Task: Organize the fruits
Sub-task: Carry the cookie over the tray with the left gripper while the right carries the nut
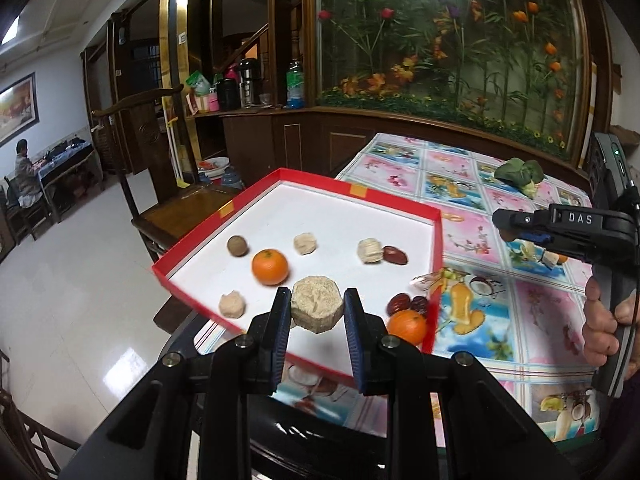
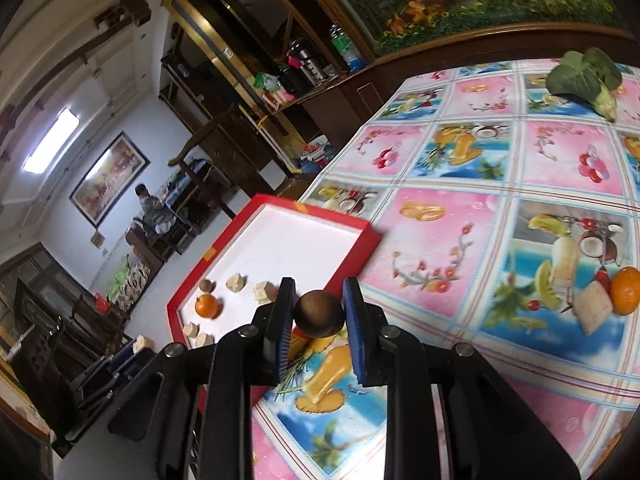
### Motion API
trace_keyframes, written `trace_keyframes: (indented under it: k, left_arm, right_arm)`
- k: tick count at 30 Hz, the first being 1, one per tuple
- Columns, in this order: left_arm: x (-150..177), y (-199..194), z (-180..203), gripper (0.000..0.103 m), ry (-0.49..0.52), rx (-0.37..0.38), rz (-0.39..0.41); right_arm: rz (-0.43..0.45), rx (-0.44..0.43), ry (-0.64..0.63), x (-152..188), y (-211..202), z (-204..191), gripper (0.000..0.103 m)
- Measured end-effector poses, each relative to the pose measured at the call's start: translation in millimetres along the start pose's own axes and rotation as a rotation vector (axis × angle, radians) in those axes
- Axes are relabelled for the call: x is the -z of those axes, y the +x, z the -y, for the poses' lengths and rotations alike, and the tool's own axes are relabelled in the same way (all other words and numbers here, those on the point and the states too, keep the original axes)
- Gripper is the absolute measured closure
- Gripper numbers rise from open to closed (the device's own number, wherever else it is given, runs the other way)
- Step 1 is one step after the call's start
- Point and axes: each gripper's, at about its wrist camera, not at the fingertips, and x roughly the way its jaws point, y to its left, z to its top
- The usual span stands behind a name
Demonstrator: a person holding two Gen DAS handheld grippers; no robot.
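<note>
My left gripper (image 1: 317, 312) is shut on a beige hexagonal cake (image 1: 317, 309), held just above the near side of a red tray (image 1: 360, 190) with a white floor. Inside the tray lie two oranges (image 1: 270, 267), a brown nut (image 1: 237, 246), several small beige pieces (image 1: 305, 244) and red dates (image 1: 395, 255). My right gripper (image 2: 320, 314) is shut on a round brown fruit (image 2: 320, 312) above the tablecloth, just right of the tray (image 2: 372, 236). On the table to the right lie another orange (image 2: 626, 290) and a beige piece (image 2: 596, 308).
The table (image 2: 460, 216) wears a pink and blue fruit-print cloth. A green leafy vegetable (image 2: 584, 76) lies at the far side. The tray sits at the table's left edge, beside a wooden chair (image 1: 176, 208). A wrapped sweet (image 1: 426, 280) lies by the tray's right wall. A person sits far off.
</note>
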Motion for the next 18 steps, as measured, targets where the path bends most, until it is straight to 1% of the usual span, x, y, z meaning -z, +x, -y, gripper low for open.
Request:
trace_keyframes:
  k: [6, 7, 10, 12, 14, 16, 18]
  left_arm:
    - [6.9, 13.6, -3.0, 0.078, -0.018, 0.014, -0.035]
    - [6.5, 15.4, -3.6, 0.078, -0.021, 0.017, -0.040]
    - [-3.2, 23.9, -1.2, 0.078, -0.016, 0.009, -0.036]
    - [-13.5, 30.8, 0.0, 0.078, -0.003, -0.013, -0.026]
    - [-21.1, 43.3, 0.3, 0.078, 0.004, -0.044, -0.042]
    - [-20.7, 55.7, -2.9, 0.078, -0.002, -0.062, -0.072]
    - [-15.7, 70.2, -5.7, 0.078, -0.016, -0.072, -0.117]
  right_arm:
    - [-0.064, -0.037, -0.038, 12.3, 26.2, -28.6, 0.076]
    - [-0.074, -0.053, -0.032, 13.1, 31.7, -33.9, 0.076]
    - [-0.082, -0.125, 0.020, 12.9, 46.5, -47.0, 0.076]
    - [-0.072, -0.140, 0.027, 9.0, 60.1, -60.1, 0.076]
    - [-0.075, -0.129, 0.017, 7.0, 72.5, -70.5, 0.076]
    - [-0.104, -0.077, -0.040, 11.2, 88.7, -81.0, 0.076]
    - [-0.136, -0.036, -0.092, 20.1, 93.6, -83.8, 0.076]
